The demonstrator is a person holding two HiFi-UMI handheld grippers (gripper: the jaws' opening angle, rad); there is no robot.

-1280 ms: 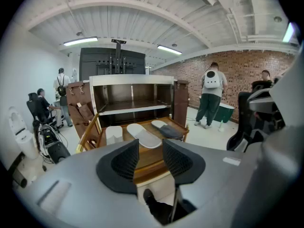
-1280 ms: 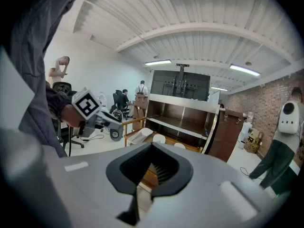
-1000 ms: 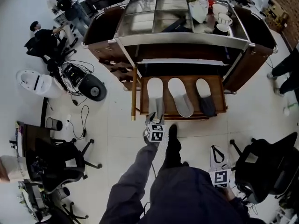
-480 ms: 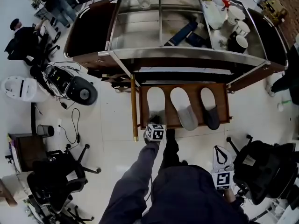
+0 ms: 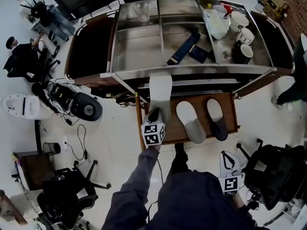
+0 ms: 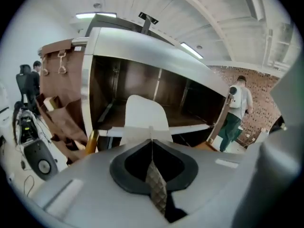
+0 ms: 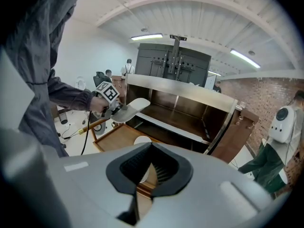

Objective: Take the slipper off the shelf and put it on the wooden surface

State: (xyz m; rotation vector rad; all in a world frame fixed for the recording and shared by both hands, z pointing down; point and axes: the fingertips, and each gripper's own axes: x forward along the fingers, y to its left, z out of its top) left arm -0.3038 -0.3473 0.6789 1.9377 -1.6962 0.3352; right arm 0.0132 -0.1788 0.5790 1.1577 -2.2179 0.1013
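My left gripper is shut on the heel end of a white slipper, which hangs in the air above the left end of the wooden pull-out shelf, its toe up at the cart's steel front edge. In the left gripper view the slipper juts straight out past the closed jaws. The right gripper view shows that gripper and the slipper raised in front of the cart. My right gripper hangs low beside the person's body, shut, nothing in it.
A second white slipper and a grey slipper lie on the shelf. The cart's steel top carries mugs, a jug and dark flat items. Office chairs stand to the right and lower left; cables lie on the floor at the left.
The left gripper closed on the leftmost slipper's heel and lifted it off the pull-out shelf toward the cart's top edge. The right gripper stayed low.
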